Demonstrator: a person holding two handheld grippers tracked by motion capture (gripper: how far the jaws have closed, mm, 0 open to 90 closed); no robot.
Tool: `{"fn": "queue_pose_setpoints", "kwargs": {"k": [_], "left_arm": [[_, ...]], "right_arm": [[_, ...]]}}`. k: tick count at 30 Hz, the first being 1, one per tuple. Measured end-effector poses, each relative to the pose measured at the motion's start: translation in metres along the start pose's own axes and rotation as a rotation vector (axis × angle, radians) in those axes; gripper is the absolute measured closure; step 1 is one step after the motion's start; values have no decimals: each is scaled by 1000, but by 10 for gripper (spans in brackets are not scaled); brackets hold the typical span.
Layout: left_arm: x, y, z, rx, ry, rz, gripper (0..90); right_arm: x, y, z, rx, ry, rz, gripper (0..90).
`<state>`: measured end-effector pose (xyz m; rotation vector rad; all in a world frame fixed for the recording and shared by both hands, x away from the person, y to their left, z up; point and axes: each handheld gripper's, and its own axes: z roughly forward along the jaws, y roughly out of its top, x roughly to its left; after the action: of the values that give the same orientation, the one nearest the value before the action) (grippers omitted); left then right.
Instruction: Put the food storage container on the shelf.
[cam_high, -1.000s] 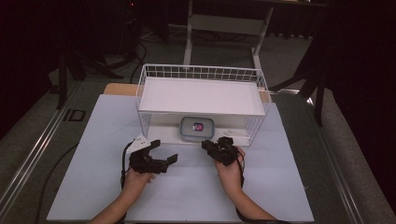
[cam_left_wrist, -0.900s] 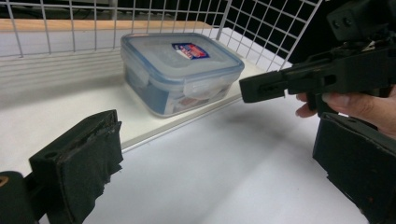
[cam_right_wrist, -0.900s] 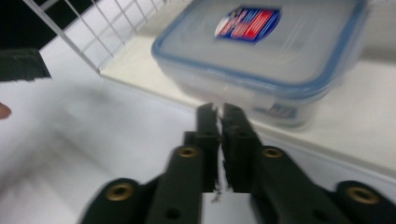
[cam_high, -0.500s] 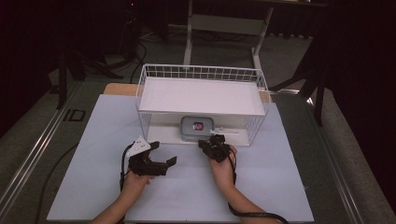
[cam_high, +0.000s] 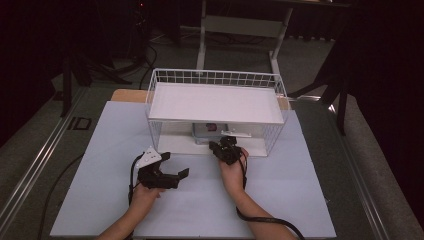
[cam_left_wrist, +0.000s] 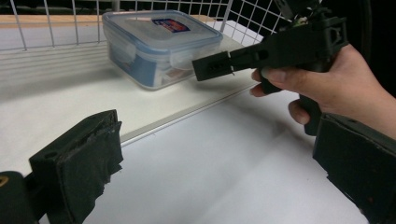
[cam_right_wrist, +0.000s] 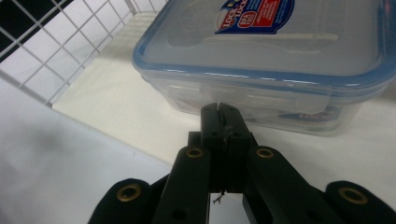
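A clear plastic box with a blue-rimmed lid and a red-and-blue label (cam_right_wrist: 280, 46) (cam_left_wrist: 159, 46) (cam_high: 210, 131) stands on the lower board of a white wire rack (cam_high: 215, 102). My right gripper (cam_right_wrist: 219, 109) (cam_high: 226, 145) (cam_left_wrist: 201, 70) is shut with nothing between its jaws. Its tips point at the latch flap on the box's near side, and I cannot tell whether they touch it. My left gripper (cam_left_wrist: 219, 140) (cam_high: 174, 165) stands open over the white tabletop, in front of the rack and left of the right hand, holding nothing.
The rack's solid top shelf (cam_high: 215, 95) overhangs the box, and wire mesh closes its sides and back (cam_left_wrist: 56, 28). The lower board's front edge (cam_left_wrist: 187, 116) is a small step above the white table sheet (cam_high: 300, 190). Cables trail from both grippers toward the table's near edge.
My right hand has moved forward toward the rack, bringing its gripper's tips up to the box's near side. The left gripper has stayed where it was.
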<state>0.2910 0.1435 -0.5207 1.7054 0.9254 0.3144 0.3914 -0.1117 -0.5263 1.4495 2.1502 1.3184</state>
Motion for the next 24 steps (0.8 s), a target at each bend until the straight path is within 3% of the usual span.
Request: {"fn": "queue_pose_setpoints", "kwargs": {"k": [4, 7, 9, 12, 15, 18, 20, 23, 24], "left_arm": [[0, 0, 0, -1, 0, 1, 23], [0, 0, 0, -1, 0, -3, 23], [0, 0, -1, -3, -1, -3, 23], [0, 0, -1, -3, -3, -3, 23], [1, 1, -2, -5, -3, -2, 23], [1, 1, -2, -7, -2, 1, 23], [0, 1, -1, -7, 4, 7, 23], [-1, 2, -1, -6, 3, 17, 23], [-1, 2, -1, -6, 0, 19, 23]], "right_arm": [[-2, 5, 6, -3, 2, 19, 898], [-1, 10, 7, 7, -7, 74, 898], [-5, 12, 10, -18, -10, 49, 899], [-6, 12, 14, -3, -17, 43, 898], [-4, 11, 15, 6, -6, 73, 898], [-4, 11, 16, -8, -12, 45, 898], [-1, 12, 14, 11, -4, 67, 897], [-1, 10, 13, -4, -5, 17, 897], [2, 9, 11, 15, 0, 31, 895]]}}
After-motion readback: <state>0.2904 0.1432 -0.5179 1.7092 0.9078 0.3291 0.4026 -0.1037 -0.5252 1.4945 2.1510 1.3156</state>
